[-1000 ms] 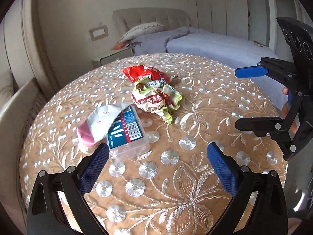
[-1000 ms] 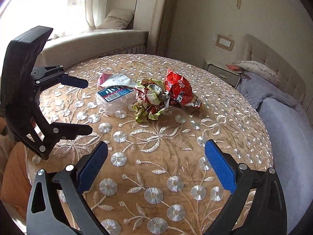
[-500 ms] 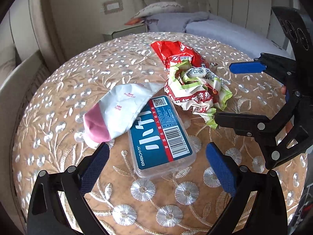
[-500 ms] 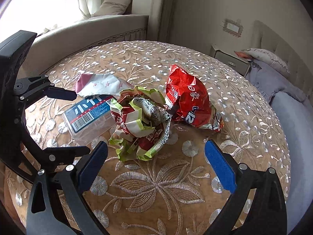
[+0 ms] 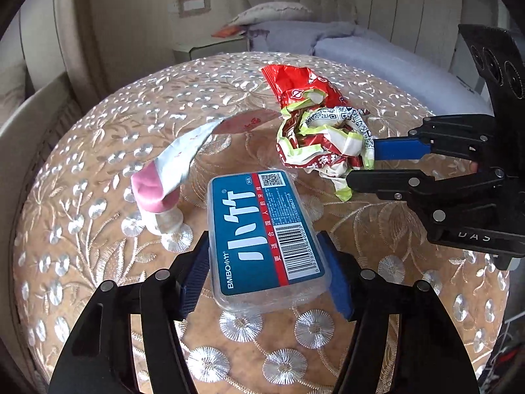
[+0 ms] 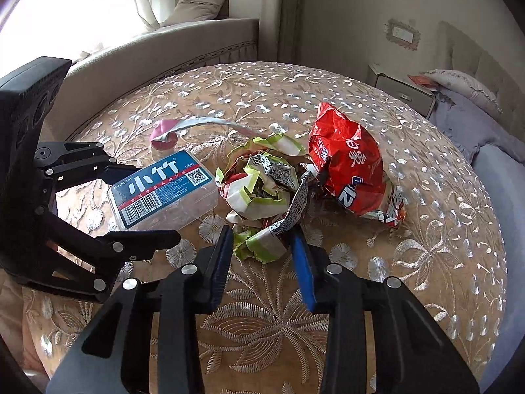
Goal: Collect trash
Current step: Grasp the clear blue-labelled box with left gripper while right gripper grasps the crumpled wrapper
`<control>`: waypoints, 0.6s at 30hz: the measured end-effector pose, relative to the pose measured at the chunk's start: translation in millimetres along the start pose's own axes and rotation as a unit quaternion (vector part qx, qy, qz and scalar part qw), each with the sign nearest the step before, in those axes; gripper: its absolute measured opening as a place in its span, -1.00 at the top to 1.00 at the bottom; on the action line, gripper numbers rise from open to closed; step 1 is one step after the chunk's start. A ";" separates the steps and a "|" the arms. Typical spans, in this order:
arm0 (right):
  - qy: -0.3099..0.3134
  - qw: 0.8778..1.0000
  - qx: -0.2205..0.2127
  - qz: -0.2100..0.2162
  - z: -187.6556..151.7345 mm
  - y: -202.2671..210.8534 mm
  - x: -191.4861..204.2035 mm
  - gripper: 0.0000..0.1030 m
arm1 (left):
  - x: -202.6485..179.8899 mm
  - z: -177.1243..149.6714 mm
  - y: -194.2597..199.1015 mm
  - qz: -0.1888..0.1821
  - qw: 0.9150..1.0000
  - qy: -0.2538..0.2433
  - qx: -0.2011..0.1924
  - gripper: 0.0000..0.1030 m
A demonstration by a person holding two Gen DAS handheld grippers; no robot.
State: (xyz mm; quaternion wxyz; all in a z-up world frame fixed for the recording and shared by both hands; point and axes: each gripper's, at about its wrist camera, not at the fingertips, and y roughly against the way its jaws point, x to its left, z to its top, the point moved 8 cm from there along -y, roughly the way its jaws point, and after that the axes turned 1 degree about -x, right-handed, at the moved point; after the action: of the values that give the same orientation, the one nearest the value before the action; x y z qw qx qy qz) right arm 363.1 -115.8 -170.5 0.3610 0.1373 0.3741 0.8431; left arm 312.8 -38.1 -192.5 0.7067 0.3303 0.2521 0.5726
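Observation:
My left gripper is shut on a clear plastic box with a blue label, held just above the round embroidered table; the box also shows in the right wrist view. My right gripper is shut on the near edge of a crumpled green, white and red wrapper, also in the left wrist view. A red snack bag lies just behind the wrapper. A white and pink packet lies left of the box.
A window bench with a cushion curves behind the table. A bed with a pillow and a nightstand stand beyond the table's far edge.
Both grippers moved forward and closed: the left on the plastic box, the right on the crumpled wrapper. The box is lifted off the white and pink packet, which has shifted.

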 end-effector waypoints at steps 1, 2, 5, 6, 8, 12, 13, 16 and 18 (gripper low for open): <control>-0.003 1.000 -0.002 0.002 -3.4 5.2 -0.1 0.44 | -0.9 -2.8 4.8 0.001 1.000 0.002 -0.003 -0.20; -0.005 1.000 -0.005 0.003 -7.1 10.5 0.3 0.53 | -2.1 -5.9 9.3 -0.001 1.000 0.003 -0.005 -0.19; -0.008 1.000 -0.009 0.003 -20.4 27.2 3.5 0.98 | -8.3 -13.4 24.7 -0.006 1.000 0.010 -0.015 -0.17; -0.009 1.000 -0.012 0.002 -24.7 33.4 4.1 0.98 | -11.1 -15.5 30.0 -0.006 1.000 0.010 -0.019 -0.16; -0.013 1.000 -0.013 0.000 -33.5 44.5 5.6 0.98 | -17.2 -18.6 38.0 -0.005 1.000 0.007 -0.025 -0.15; -0.009 1.000 -0.024 -0.003 -39.2 61.5 10.3 0.98 | -21.9 -22.5 47.2 -0.008 0.999 0.012 -0.031 -0.15; -0.006 1.000 -0.026 -0.005 -38.0 63.4 11.9 0.98 | -22.4 -23.8 49.1 -0.009 0.999 0.014 -0.031 -0.15; -0.002 0.999 -0.031 -0.008 -29.9 59.3 16.1 0.98 | -21.8 -26.9 50.5 -0.001 0.999 0.014 -0.031 -0.15; 0.006 0.999 -0.033 -0.013 -21.2 51.5 17.8 0.97 | -22.3 -27.7 50.3 -0.002 0.999 0.012 -0.030 -0.15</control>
State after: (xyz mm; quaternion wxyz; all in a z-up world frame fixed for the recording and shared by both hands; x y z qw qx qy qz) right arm 313.9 -138.1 -148.0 0.3737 0.1151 0.3496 0.8514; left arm 255.3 -48.6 -173.1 0.7141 0.3013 0.2439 0.5829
